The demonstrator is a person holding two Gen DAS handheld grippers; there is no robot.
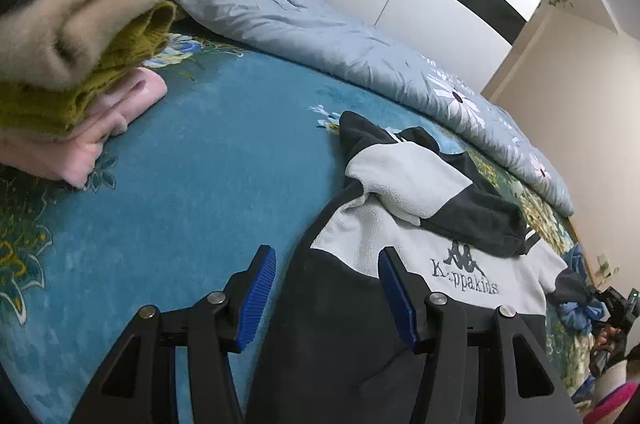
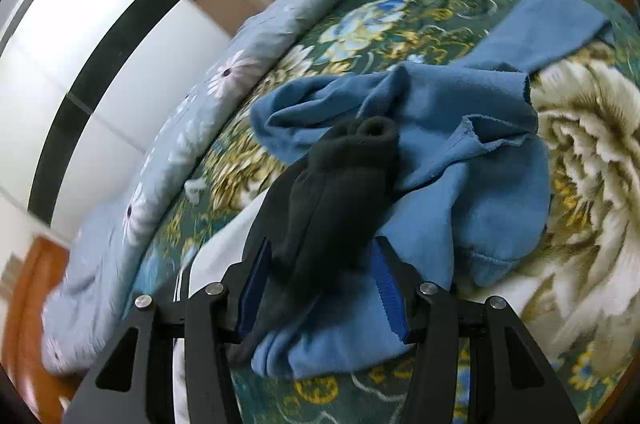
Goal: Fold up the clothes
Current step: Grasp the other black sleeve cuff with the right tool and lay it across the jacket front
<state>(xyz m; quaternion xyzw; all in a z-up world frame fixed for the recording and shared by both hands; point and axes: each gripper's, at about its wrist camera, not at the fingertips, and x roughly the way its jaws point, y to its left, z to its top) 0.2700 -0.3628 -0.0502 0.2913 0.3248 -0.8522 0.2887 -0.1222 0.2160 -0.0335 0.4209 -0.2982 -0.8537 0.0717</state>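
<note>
Bed blanket [image 1: 180,164] underneath, left gripper [image 1: 326,298] parted over black-and-white sweatshirt [image 1: 400,236], nothing pinched; right gripper [image 2: 320,288] parted around its black sleeve [image 2: 332,184]

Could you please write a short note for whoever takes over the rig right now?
Left gripper: open, empty, above the dark lower part of the black-and-white top.
Right gripper: a dark sleeve lies between its fingers; I cannot tell if the pads press on it.
Things: the top lies unfolded on the floral blanket, one sleeve laid across its chest. A crumpled blue garment lies just beyond the right gripper.
Done: a folded pile of beige, olive and pink pieces.
Left: fold the top, then the blue garment.
</note>
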